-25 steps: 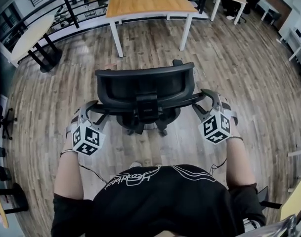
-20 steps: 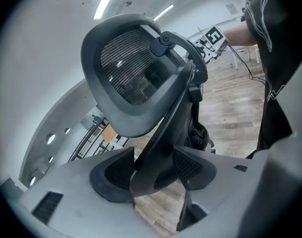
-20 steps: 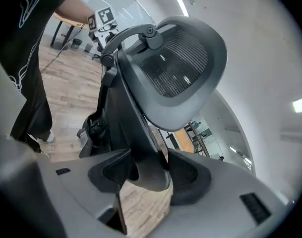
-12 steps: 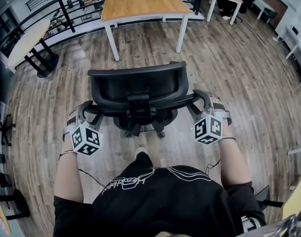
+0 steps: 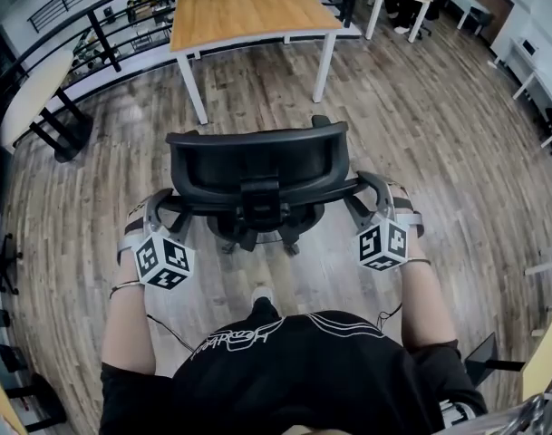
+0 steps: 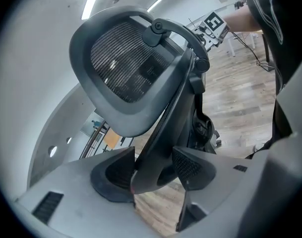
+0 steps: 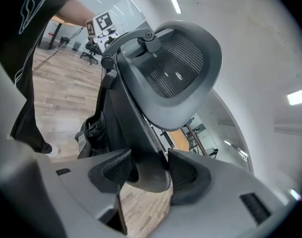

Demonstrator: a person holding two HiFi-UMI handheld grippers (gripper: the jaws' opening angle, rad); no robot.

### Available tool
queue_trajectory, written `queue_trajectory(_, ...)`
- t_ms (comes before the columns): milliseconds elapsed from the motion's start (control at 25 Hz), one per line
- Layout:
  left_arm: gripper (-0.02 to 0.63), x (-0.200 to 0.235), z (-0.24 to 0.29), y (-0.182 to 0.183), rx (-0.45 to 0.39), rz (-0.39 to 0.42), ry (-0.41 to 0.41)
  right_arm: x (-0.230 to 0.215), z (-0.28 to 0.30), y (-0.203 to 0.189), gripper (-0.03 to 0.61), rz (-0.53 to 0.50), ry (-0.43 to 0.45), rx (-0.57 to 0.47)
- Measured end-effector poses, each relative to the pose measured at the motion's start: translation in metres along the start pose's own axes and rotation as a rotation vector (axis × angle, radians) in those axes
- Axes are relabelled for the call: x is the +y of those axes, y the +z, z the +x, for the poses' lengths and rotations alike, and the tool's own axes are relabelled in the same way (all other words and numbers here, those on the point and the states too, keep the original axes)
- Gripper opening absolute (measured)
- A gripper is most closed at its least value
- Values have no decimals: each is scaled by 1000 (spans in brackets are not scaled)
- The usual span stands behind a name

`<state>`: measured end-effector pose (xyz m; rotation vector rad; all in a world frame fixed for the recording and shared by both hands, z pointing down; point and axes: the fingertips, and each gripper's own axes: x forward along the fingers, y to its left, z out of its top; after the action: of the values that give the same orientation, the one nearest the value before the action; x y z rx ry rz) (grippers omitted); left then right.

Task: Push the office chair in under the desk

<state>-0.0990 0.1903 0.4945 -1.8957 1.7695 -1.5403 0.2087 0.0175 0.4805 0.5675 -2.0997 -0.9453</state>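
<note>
Left claw is clenched on the office chair. The left gripper view shows its pads pinching the left end of the dark bar behind the mesh backrest. Right claw, same story on the other side: the right gripper view has the bar's right end caught between its pads. Each of these views also catches the opposite claw's marker cube past the backrest, and only here can the mesh weave be seen.

The head view cannot show the pads, but it gives the layout. Left claw and right claw sit at either end of the chair back, which stands upright on the wood floor. The wooden tabletop is further off, well apart from the chair, with a black railing beyond it.
</note>
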Motion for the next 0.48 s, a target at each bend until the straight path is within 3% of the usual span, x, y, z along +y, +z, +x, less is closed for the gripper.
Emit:
queue_trajectory(280,235,9,-2,9,-33,20,-25,-5,-9,1,253,39,-26,18)
queue_trajectory(480,236,50,54,2,-67,29,-50,-26,51,8,253,47,-35,59)
